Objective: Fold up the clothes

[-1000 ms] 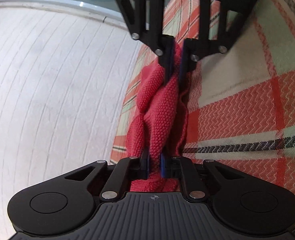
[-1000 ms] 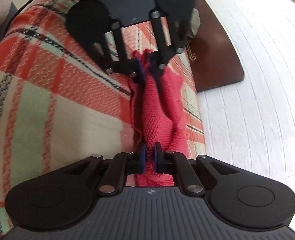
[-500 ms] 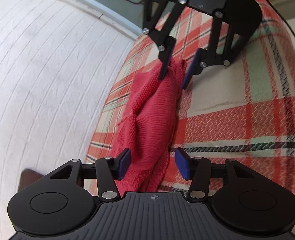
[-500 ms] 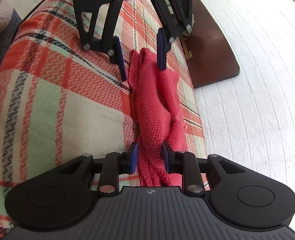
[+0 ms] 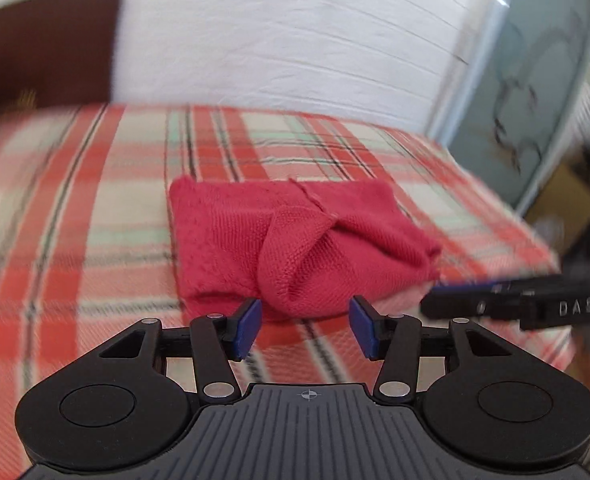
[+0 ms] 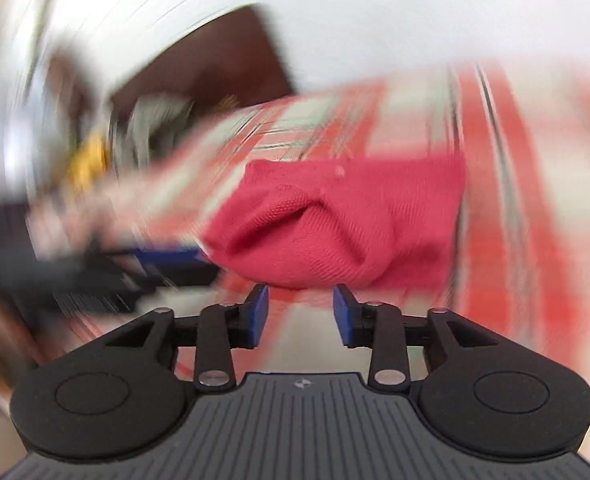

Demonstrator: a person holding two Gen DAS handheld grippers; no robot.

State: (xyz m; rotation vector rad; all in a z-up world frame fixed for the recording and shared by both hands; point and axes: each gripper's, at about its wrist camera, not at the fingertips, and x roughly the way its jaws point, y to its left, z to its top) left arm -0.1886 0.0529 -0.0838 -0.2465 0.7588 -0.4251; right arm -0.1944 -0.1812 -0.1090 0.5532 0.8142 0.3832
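You have one red knit garment [image 5: 295, 240], folded into a compact bundle, lying on the plaid blanket [image 5: 75, 200]; its long axis runs left to right across your left wrist view. Your left gripper [image 5: 305, 330] sits just short of the bundle's near edge, fingers spread wide and empty. Your right gripper [image 6: 299, 316] is likewise parted and holds nothing; its view is heavily blurred. Beyond the bundle stand one dark brown board [image 5: 43, 48] and a white wall [image 5: 295, 40].
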